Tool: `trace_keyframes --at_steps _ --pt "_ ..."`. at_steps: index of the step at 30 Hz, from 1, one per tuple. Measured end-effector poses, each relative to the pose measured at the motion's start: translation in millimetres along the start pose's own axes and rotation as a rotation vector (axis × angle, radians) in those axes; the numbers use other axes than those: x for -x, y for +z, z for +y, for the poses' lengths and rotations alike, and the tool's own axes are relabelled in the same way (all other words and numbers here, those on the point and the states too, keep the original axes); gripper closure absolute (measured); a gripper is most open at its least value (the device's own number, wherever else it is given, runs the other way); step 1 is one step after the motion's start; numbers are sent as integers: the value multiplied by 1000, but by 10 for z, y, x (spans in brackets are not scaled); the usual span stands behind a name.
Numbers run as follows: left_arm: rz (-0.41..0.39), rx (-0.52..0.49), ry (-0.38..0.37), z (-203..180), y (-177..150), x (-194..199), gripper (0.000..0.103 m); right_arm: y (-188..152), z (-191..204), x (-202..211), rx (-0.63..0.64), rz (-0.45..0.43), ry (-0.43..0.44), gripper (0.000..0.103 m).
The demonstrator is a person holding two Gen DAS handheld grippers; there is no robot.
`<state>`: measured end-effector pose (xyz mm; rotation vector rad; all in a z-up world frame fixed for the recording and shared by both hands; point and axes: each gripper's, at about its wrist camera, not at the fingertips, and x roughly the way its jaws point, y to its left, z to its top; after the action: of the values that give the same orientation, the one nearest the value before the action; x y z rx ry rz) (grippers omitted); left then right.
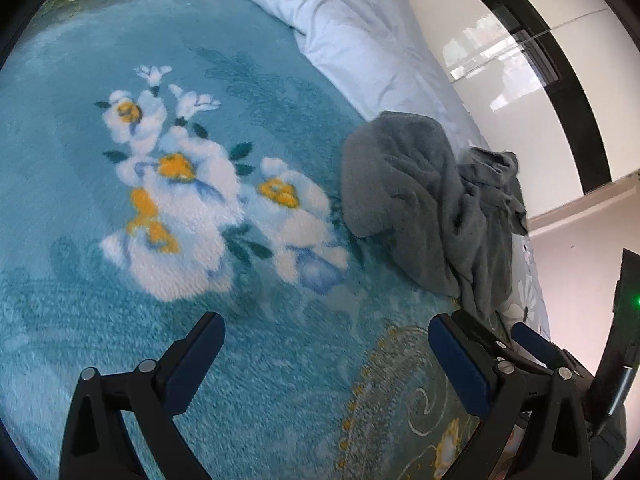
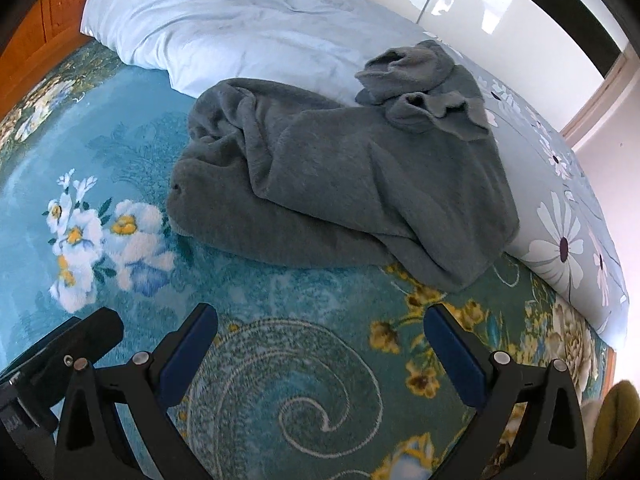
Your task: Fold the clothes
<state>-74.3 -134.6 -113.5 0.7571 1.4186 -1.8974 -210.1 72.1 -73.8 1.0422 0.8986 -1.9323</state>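
A crumpled grey fleece garment (image 2: 340,184) lies in a heap on the teal floral blanket (image 2: 120,152), its cuffs bunched at the far end against the quilt. It also shows in the left wrist view (image 1: 424,208), to the right of the white flower print. My right gripper (image 2: 320,332) is open and empty, over the blanket just short of the garment's near edge. My left gripper (image 1: 326,336) is open and empty, over the blanket left of the garment. The right gripper's fingers (image 1: 532,340) show beside it in the left wrist view.
A pale blue quilt (image 2: 240,20) with daisy prints lies bunched along the far side and right of the bed. A white wall (image 1: 520,92) and dark window frame stand beyond. A wooden headboard (image 2: 64,12) is at the far left. The bed's right edge (image 2: 612,336) drops off.
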Motion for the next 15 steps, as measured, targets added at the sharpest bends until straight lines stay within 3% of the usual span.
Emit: trace_keyframes --at_steps 15 --pt "-13 55 -23 83 -27 -121 0 278 44 -203 49 11 -46 0"
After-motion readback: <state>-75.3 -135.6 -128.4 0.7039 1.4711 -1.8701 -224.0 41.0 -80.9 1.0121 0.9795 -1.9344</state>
